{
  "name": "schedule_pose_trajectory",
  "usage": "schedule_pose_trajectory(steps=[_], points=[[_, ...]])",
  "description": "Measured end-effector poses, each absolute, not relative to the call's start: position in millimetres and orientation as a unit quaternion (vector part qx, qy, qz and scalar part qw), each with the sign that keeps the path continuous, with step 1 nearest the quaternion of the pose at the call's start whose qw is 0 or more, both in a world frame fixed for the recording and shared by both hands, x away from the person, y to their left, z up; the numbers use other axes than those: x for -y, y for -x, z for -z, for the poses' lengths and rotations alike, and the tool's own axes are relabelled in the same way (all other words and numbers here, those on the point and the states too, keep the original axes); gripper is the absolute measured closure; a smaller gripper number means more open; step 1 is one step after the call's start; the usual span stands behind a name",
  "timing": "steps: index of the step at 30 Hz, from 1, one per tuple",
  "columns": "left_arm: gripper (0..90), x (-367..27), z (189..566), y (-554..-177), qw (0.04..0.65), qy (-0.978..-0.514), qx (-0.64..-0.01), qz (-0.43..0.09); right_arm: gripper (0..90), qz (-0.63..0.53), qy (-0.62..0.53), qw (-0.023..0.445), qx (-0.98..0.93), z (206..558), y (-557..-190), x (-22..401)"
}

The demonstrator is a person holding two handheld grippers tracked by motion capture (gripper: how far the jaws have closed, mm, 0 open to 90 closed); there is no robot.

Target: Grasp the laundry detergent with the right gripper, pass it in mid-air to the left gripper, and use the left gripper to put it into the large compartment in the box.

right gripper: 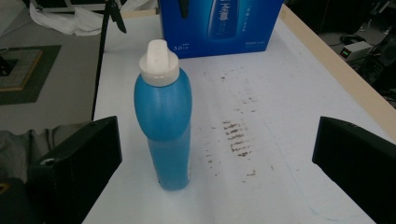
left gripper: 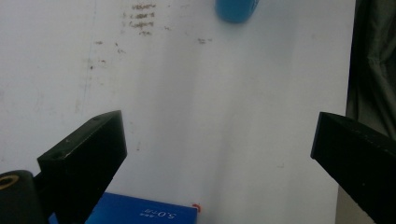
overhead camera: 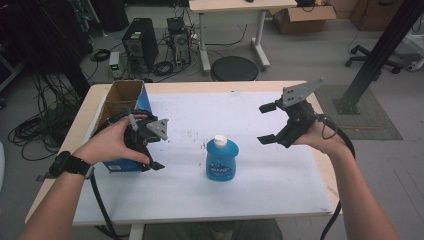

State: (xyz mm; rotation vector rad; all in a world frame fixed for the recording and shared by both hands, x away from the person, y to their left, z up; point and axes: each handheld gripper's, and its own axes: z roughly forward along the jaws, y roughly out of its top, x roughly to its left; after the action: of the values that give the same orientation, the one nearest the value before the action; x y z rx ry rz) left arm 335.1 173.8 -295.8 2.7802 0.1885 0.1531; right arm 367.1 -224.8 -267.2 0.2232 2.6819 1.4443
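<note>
Forearms enter the high view from the bottom edge, each hand holding a pair of tongs above the white counter [overhead camera: 280, 170]. On the left, the arm with a dark wristband angles inward; the left hand [overhead camera: 112, 142] wraps the body of the left tongs [overhead camera: 159, 145] just beside a blue box [overhead camera: 142, 102] with an open cardboard top, and the hand hides the box's lower front. In the left gripper view the jaws stand wide apart with nothing between them, aimed down at the counter, with a corner of the box at the bottom edge; its print is too small to read.

The right hand [overhead camera: 312, 137] is raised over the counter's right side, wrist bent, holding the right tongs [overhead camera: 267, 123] with their jaws pointing left and spread wide, empty. A grey three-cornered plate [overhead camera: 300, 92] sits on top of them.

A blue bottle [overhead camera: 222, 160] with a white cap stands upright near the counter's middle, between the two tongs and apart from both. In the right gripper view it rises just inside the left jaw, untouched, with dark smudges [right gripper: 236, 137] on the counter beside it. The bottle's label is blurred.
</note>
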Motion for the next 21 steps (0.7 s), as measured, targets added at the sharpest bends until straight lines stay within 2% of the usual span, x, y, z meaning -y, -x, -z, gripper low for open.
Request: schedule_pose_trajectory(steps=[21], points=[[4.1,-172,296,-335,0.172,-0.981,-0.066,-0.054,1.0,-0.496,-0.073,0.006,-0.865,324,-354,209]])
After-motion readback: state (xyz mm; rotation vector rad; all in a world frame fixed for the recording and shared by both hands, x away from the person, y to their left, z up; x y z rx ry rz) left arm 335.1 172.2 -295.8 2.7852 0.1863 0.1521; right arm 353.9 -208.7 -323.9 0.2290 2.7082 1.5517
